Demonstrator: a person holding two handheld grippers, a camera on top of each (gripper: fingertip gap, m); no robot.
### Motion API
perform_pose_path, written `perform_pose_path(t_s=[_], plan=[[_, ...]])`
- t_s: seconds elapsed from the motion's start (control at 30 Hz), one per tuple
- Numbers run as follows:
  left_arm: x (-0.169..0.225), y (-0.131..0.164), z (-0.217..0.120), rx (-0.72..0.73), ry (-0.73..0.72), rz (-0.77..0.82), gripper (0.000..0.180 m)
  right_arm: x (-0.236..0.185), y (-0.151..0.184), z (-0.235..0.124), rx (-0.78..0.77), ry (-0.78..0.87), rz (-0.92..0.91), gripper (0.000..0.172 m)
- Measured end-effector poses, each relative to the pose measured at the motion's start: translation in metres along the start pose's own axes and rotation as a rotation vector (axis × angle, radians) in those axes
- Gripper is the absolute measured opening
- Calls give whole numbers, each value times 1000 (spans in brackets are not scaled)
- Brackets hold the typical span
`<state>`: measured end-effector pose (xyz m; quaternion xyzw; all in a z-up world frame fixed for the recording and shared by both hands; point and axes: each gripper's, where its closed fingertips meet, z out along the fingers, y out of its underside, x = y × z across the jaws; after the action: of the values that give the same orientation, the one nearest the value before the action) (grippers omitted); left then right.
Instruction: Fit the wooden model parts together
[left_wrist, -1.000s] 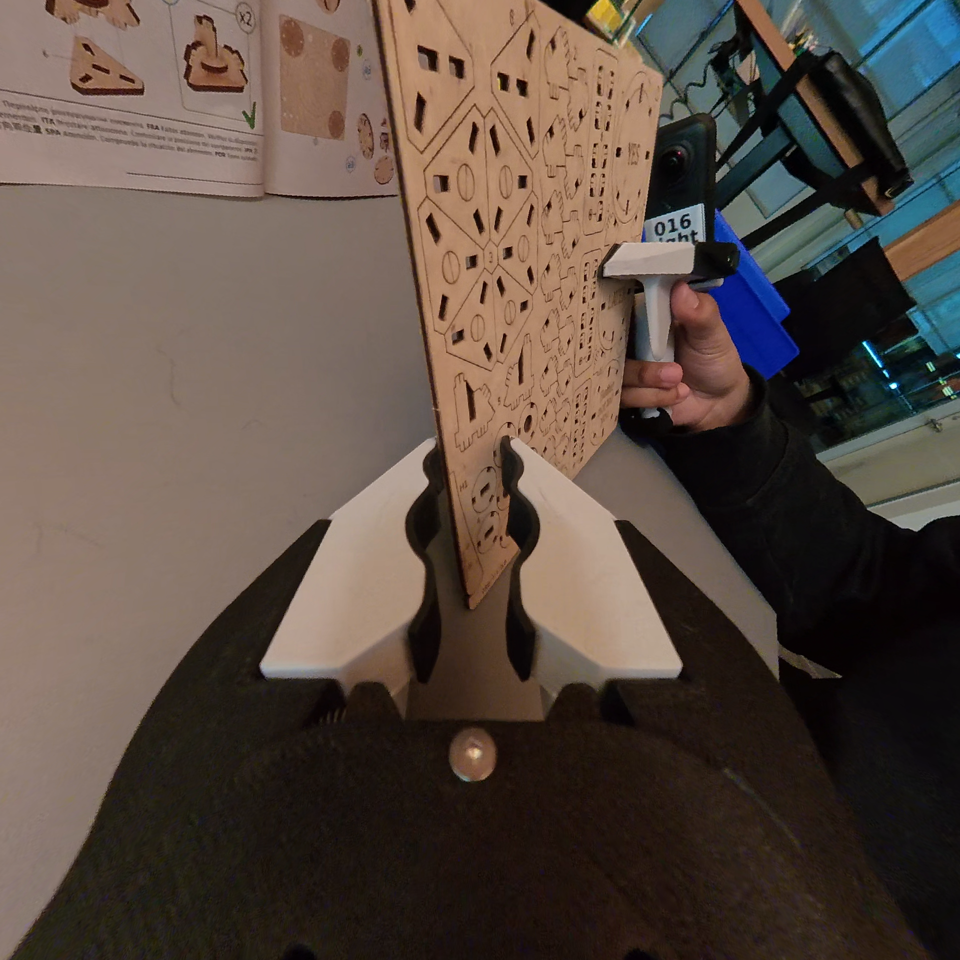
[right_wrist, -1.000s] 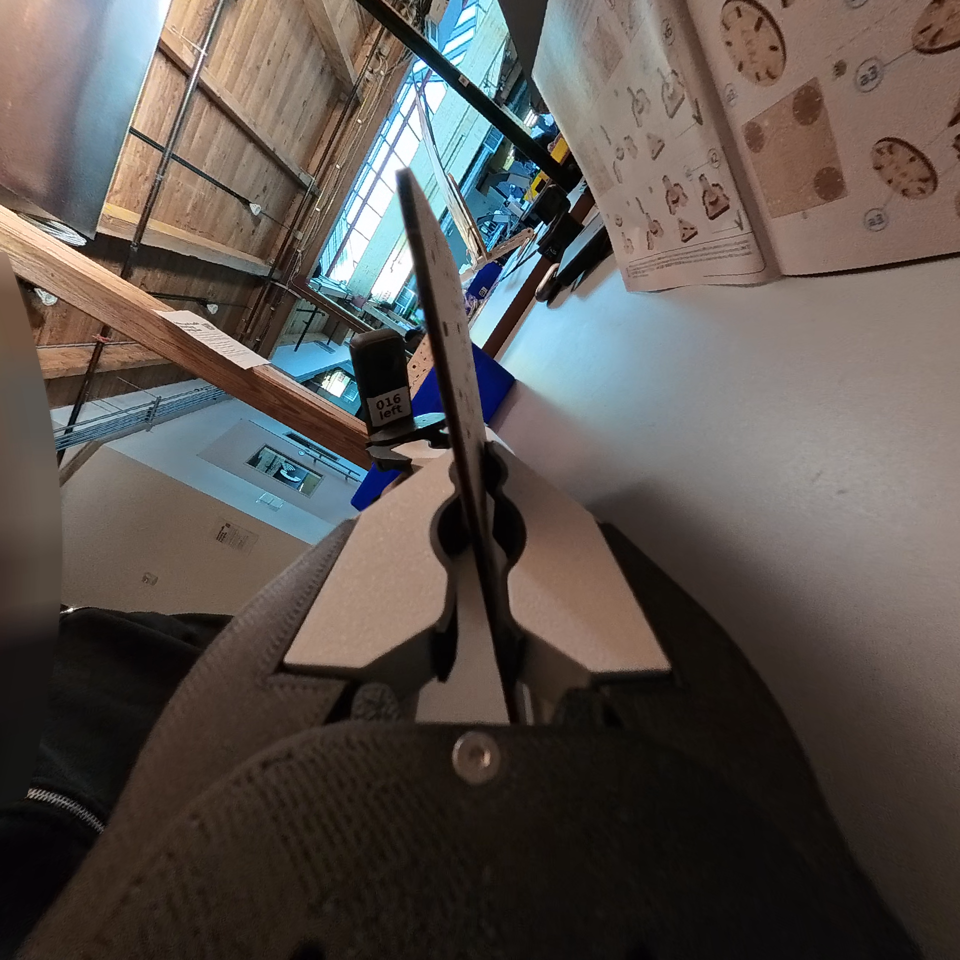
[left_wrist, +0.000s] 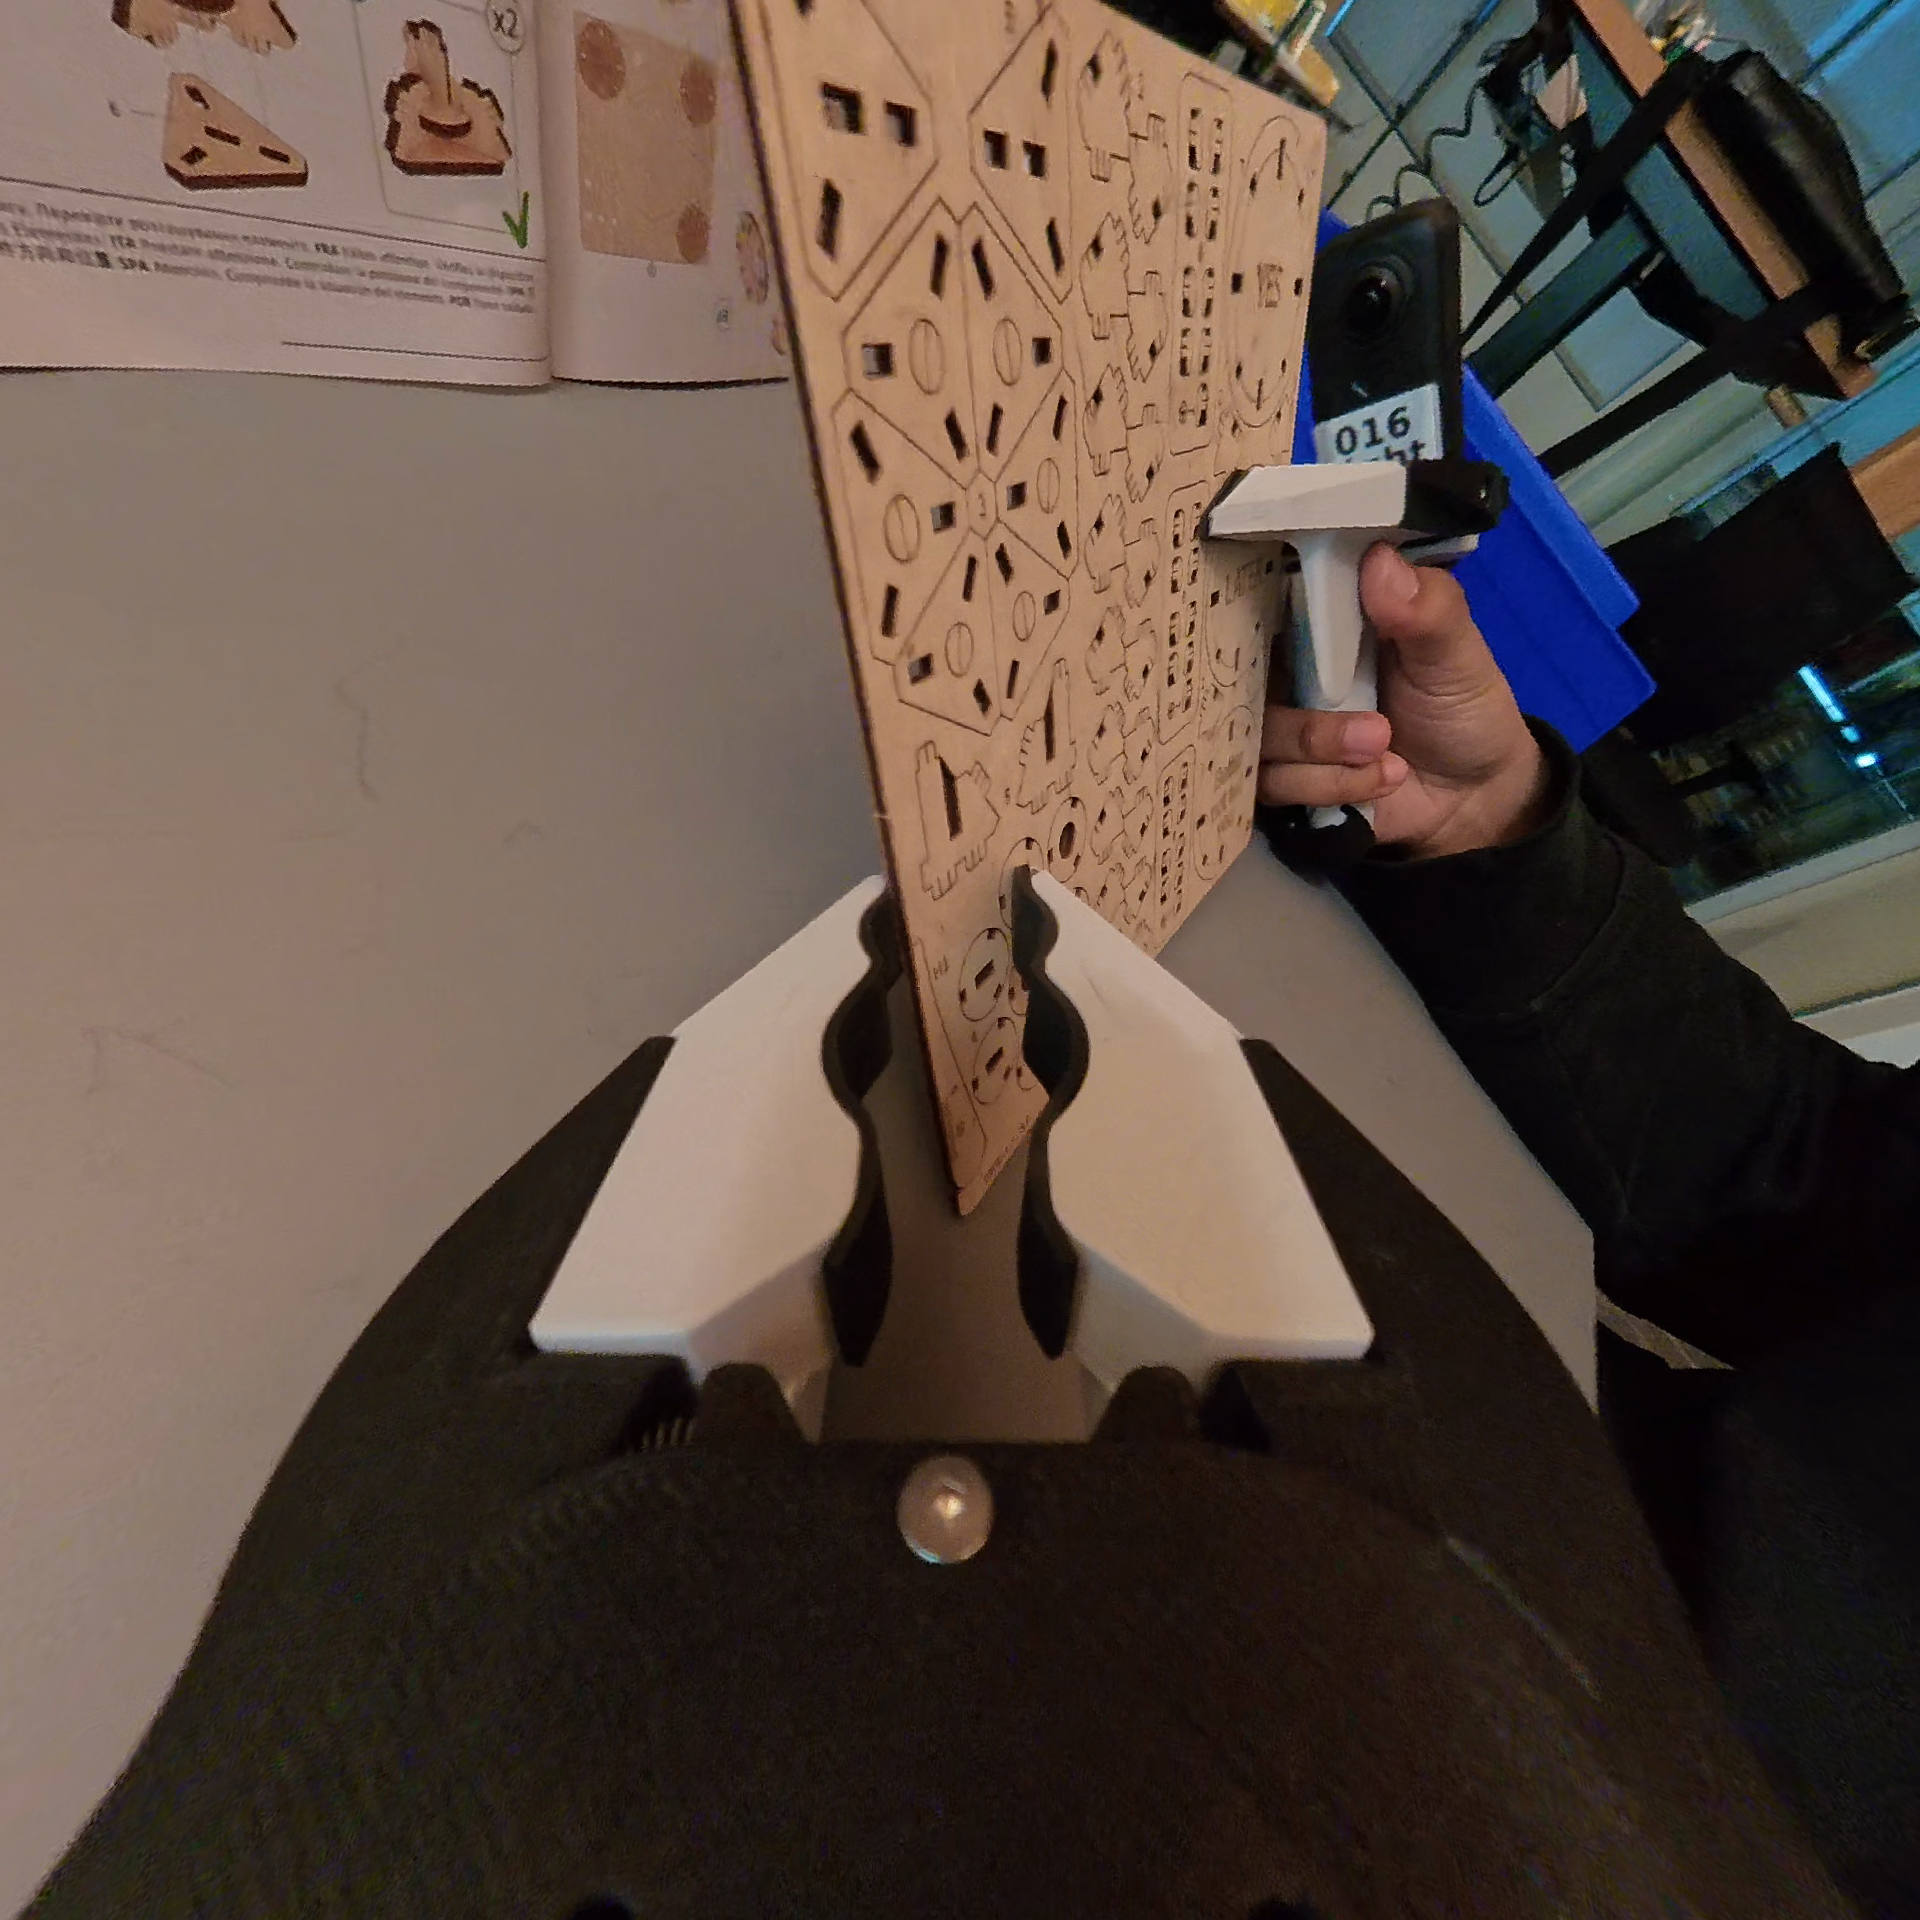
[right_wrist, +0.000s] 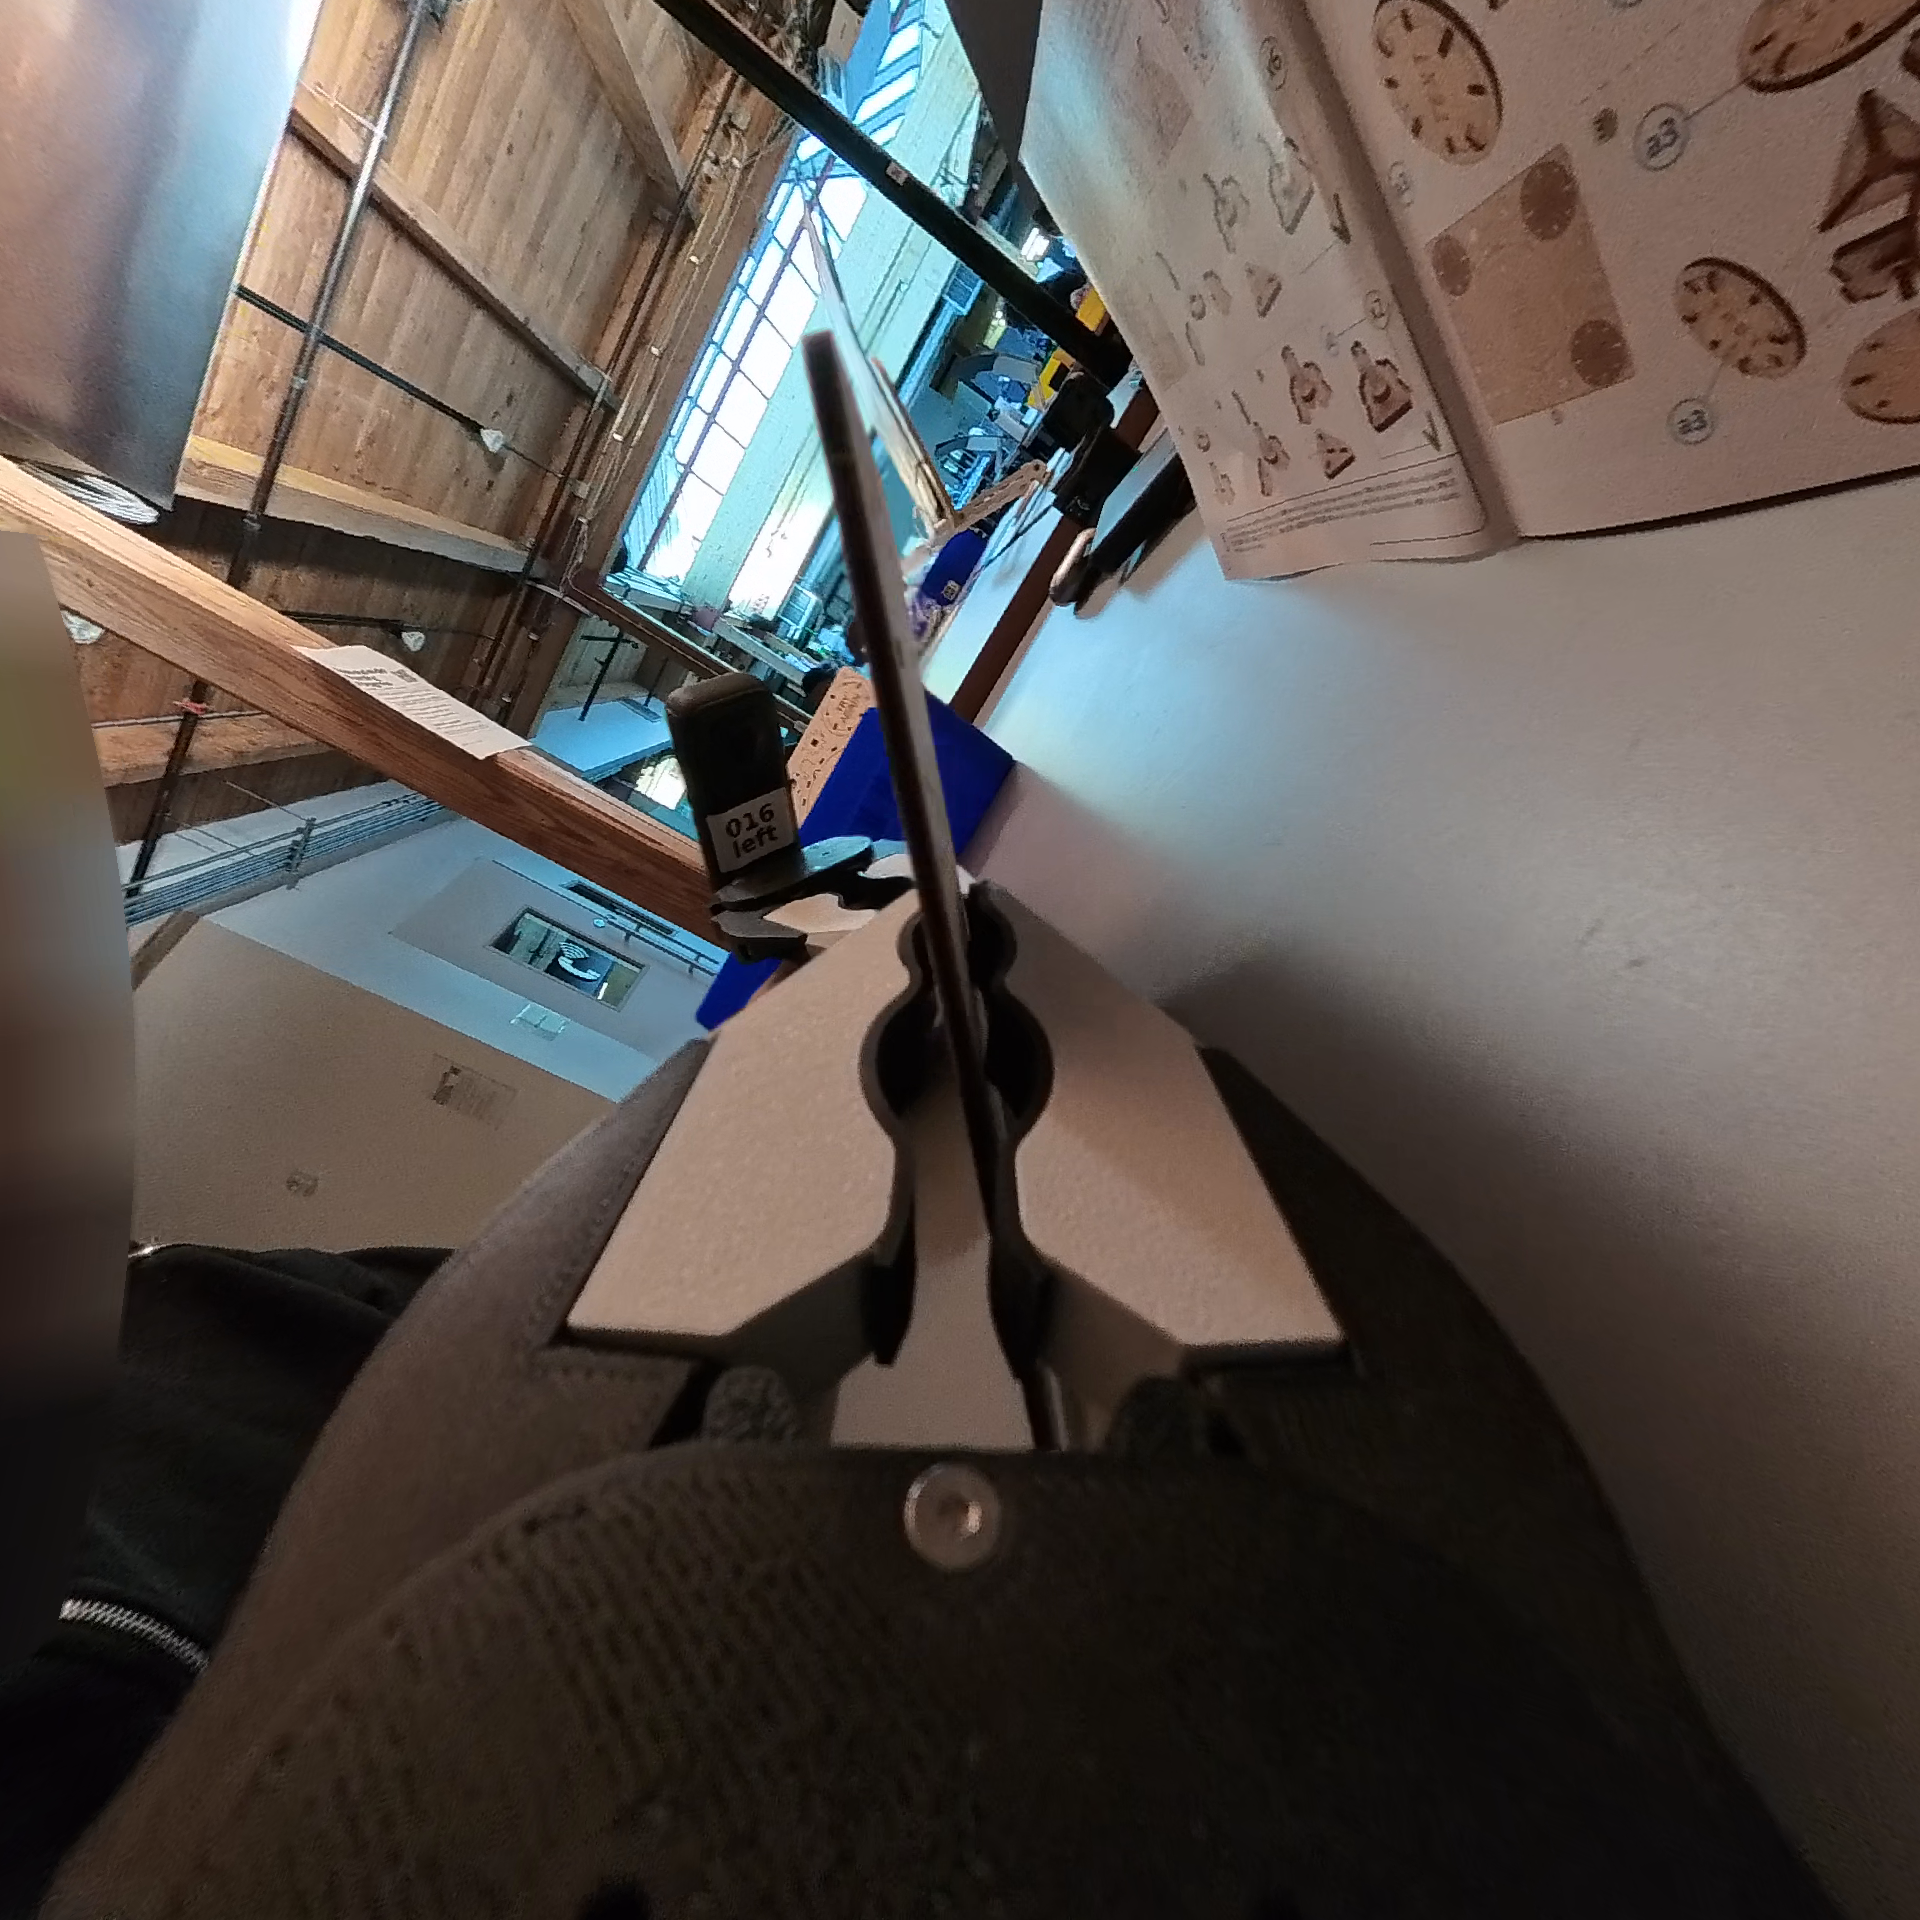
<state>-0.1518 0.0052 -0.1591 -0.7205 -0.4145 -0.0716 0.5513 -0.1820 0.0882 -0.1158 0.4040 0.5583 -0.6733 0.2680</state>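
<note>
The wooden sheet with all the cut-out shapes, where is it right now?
The wooden sheet stands on edge above the grey table, between the left hand-held gripper fingers, its far edge clamped by the right hand-held gripper.

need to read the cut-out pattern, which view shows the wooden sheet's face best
The left wrist view: the wooden sheet turns its laser-cut face toward that camera. The right wrist view catches the sheet only edge-on, a thin dark line.

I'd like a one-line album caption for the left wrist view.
Laser-cut plywood sheet standing on edge between the left gripper's fingers, the right gripper at its far edge.

A workshop hall — timber beams (right_wrist: 343, 675), tall windows (right_wrist: 748, 343), cluttered workbenches (right_wrist: 997, 374).
</note>
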Motion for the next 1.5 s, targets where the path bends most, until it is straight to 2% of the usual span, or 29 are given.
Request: perform_pose_path(t_s=[0.07, 0.13, 0.27, 0.33, 0.6, 0.67, 0.8, 0.87, 1.0, 1.07, 1.2, 1.37, 1.5], plan=[[6, -5, -2, 37, 64, -40, 15, -2, -2, -1, 11, -18, 2, 2], [19, -14, -8, 84, 186, -109, 7, -5, -5, -2, 30, -38, 9, 5], [35, -26, -17, 149, 322, -160, 0, -6, -6, -2, 37, -60, 35, 28], [34, -32, -21, 187, 351, -202, 0, -9, -6, -1, 33, -84, 49, 36], [34, -41, -27, 254, 403, -247, 1, -15, 0, 4, 6, -108, 47, 43], [34, -39, -26, 242, 397, -241, 2, -20, 8, 7, -44, -123, 30, 38], [36, -40, -29, 239, 418, -242, 2, -27, 20, 9, -125, -133, -39, 0], [39, -38, -30, 222, 432, -231, 2, -30, 19, 9, -127, -133, -53, 0], [40, -26, -26, 148, 375, -128, 8, -31, 18, 6, -134, -124, -67, 1], [37, -17, -23, 96, 300, -25, 7, -30, 19, 5, -147, -114, -74, 0], [28, -4, -19, 15, 144, 170, 17, -28, 23, 5, -180, -87, -97, 1], [23, -1, -16, 2, 112, 162, 19, -25, 24, 5, -182, -66, -102, 1], [17, 7, -12, -51, 113, 68, 17, -18, 25, 7, -177, -43, -93, 1]])
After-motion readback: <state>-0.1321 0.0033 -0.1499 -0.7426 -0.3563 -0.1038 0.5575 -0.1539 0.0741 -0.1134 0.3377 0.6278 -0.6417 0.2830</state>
